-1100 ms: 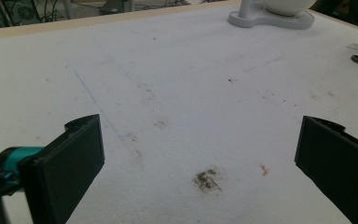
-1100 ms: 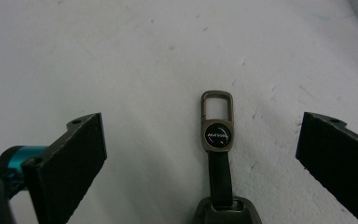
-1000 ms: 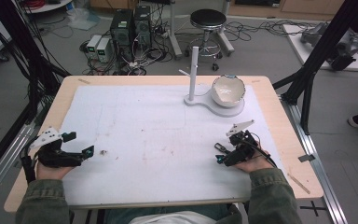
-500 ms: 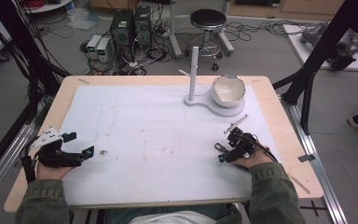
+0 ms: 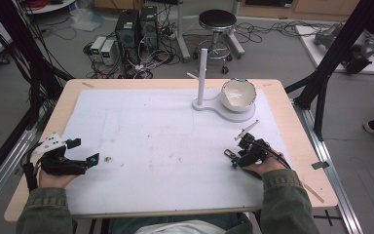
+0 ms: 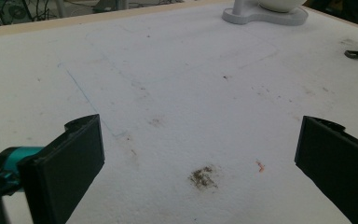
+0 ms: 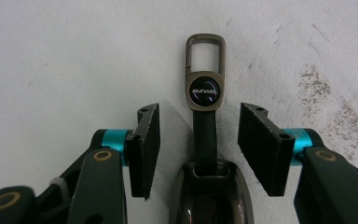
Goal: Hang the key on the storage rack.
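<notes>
White table cover (image 7: 65,46), right gripper (image 7: 199,140) jaws closing around key fob (image 7: 205,135), untouched

Lab, computer towers (image 5: 137,29), tangled floor cables (image 5: 272,31), black rig frame (image 5: 338,44)

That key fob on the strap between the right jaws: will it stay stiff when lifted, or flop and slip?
The key fob looks hard and glossy, so it may slip in the pads. The strap looks like leather; the clip would probably dangle. The right gripper has just been closing around the strap without touching it.
</notes>
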